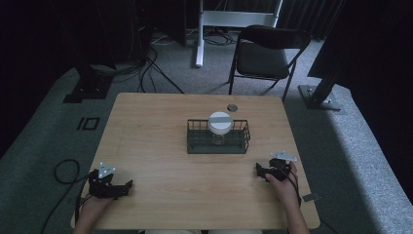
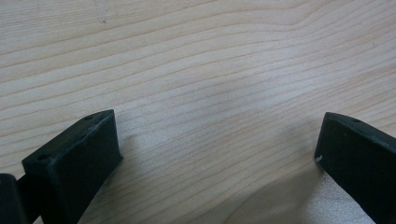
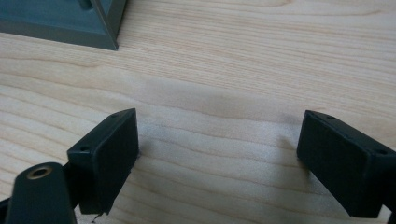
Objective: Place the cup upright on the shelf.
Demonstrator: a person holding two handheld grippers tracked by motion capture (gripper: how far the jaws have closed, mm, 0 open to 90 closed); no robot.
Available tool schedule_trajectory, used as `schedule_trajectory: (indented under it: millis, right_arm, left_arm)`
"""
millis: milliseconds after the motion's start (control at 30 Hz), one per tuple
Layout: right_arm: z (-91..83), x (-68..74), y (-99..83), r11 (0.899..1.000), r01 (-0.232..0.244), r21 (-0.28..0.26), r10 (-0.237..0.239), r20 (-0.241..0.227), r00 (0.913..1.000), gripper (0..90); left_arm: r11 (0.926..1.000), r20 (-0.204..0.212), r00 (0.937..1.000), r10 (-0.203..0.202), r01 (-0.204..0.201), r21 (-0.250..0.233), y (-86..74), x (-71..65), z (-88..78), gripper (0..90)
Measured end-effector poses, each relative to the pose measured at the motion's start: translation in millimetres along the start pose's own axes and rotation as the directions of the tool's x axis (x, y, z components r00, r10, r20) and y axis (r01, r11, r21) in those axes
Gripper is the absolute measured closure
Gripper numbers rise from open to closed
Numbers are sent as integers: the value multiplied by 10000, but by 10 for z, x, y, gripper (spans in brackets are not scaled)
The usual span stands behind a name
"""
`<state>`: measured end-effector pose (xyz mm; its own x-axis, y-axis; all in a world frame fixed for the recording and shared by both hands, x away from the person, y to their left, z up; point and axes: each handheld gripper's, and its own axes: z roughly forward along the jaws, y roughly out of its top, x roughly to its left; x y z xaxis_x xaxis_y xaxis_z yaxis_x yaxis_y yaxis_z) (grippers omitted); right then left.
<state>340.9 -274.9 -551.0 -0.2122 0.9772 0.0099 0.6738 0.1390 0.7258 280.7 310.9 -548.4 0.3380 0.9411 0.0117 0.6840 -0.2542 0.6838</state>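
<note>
Black, blunt and matte, the jaws of the left gripper (image 2: pixel 219 140) stand wide apart over bare wood with nothing between them, and the jaws of the right gripper (image 3: pixel 219 144) are spread just as wide and just as empty. Each is a squared block with a small screw hole near its tip. Both grippers rest low at the near corners of the table (image 1: pixel 146 126), well apart from each other, the left gripper (image 1: pixel 127 185) at the near left and the right gripper (image 1: pixel 258 169) at the near right. Outward from them, mid-table, sits a dark wire basket (image 1: pixel 195 146) with thin upright bars and a solid base band, and standing in it is a clear jar (image 1: pixel 219 127) with a round white lid. The right gripper is the nearer one; a corner of the basket (image 3: pixel 65 23) shows just ahead of its jaws. My guess is the jar's smooth side could slip in hard flat jaws, and a low approach could catch the basket's rim and drag it across the smooth, pale, grained tabletop.
</note>
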Motion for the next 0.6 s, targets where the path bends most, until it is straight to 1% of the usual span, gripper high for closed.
schedule_trajectory:
  millis: [33,600]
  right_arm:
    - [0,-3,1,10000,-52,15,52,-11,10000,121]
    - [9,2,6,10000,-81,16,81,15,10000,116]
  left_arm:
    - [10000,0,10000,-1,1,-2,0,0,0,1]
    - [10000,1,10000,-2,2,-3,0,0,0,1]
